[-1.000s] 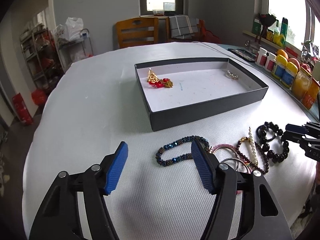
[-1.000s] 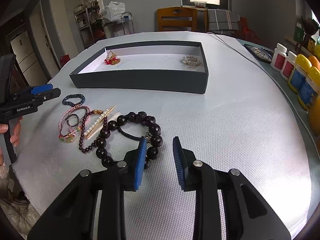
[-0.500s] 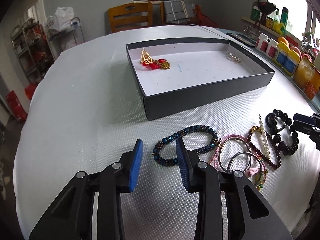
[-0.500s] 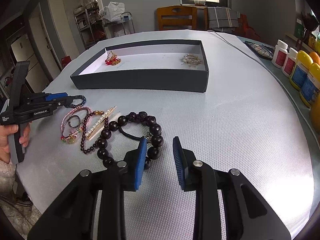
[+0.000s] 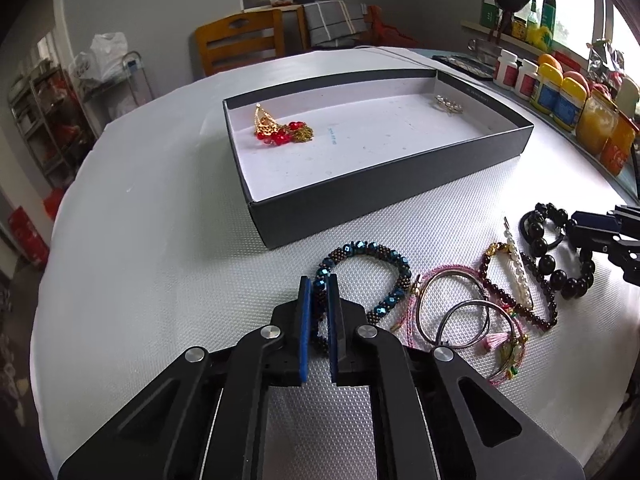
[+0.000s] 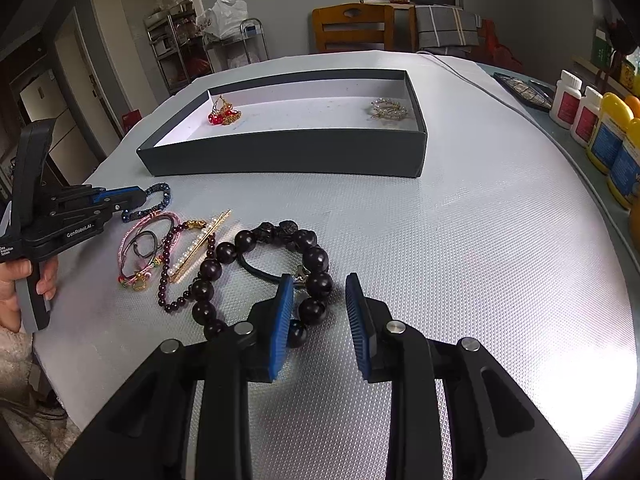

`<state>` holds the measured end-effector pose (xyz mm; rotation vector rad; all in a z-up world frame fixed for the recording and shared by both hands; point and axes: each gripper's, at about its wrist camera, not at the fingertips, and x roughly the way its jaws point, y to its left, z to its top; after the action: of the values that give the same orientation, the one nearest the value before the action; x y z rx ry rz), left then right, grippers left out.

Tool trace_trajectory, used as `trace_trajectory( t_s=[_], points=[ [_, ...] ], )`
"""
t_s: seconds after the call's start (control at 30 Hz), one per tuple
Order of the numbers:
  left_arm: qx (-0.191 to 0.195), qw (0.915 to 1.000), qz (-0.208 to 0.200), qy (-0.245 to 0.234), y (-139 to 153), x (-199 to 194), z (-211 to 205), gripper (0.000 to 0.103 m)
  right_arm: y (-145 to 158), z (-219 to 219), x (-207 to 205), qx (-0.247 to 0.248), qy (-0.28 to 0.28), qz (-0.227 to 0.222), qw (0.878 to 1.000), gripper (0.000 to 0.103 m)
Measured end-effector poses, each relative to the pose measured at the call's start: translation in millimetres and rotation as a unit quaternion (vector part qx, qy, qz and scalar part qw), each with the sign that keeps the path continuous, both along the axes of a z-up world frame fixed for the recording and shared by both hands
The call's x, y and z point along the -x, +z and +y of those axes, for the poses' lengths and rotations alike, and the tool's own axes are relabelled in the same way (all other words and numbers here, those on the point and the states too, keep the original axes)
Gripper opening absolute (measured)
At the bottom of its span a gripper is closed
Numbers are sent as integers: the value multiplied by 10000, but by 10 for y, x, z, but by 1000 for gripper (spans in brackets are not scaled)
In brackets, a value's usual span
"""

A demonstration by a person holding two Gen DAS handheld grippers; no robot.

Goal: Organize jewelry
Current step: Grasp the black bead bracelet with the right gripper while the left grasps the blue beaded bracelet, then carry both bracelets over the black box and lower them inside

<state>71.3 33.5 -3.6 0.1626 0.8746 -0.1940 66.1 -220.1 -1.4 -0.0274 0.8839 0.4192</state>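
Bracelet, blue-beaded (image 5: 362,276), lies flat, long axis running left-right; I see left gripper (image 5: 319,320) closing on its near-left beads (right gripper (image 6: 318,316) part-open, empty).

Both tongs are matte black plastic linkages with round silver screws at the joints and ribbed blue pads. The left tongs (image 5: 318,312) have a grey-edged pistol handle, with white "GenRobot.AI" lettering on the side. The right tongs (image 6: 318,312) look the same build.
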Motion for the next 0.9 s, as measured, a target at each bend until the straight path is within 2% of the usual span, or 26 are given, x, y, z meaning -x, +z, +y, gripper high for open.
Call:
trace_trajectory(
  t_s=[0.2, 0.23, 0.47, 0.67, 0.9],
  points=[
    [130, 9999, 18, 2, 6, 21, 27, 7, -7, 9, -25, -30, 18, 42, 10000, 26],
    [146, 9999, 13, 19, 8, 22, 32, 7, -7, 8, -32, -16, 24, 36, 10000, 18],
    [283, 9994, -169, 60, 86, 120, 81, 7, 49, 24, -22, -15, 64, -91, 9999, 14],
    [291, 9983, -501, -41, 322, 256, 50, 7, 266, -13, 42, -196, 127, -419, 9989, 14],
    [292, 9956, -881, -117, 628, 311, 22, 7, 560, 57, 45, -155, 252, -784, 9965, 14]
  ],
)
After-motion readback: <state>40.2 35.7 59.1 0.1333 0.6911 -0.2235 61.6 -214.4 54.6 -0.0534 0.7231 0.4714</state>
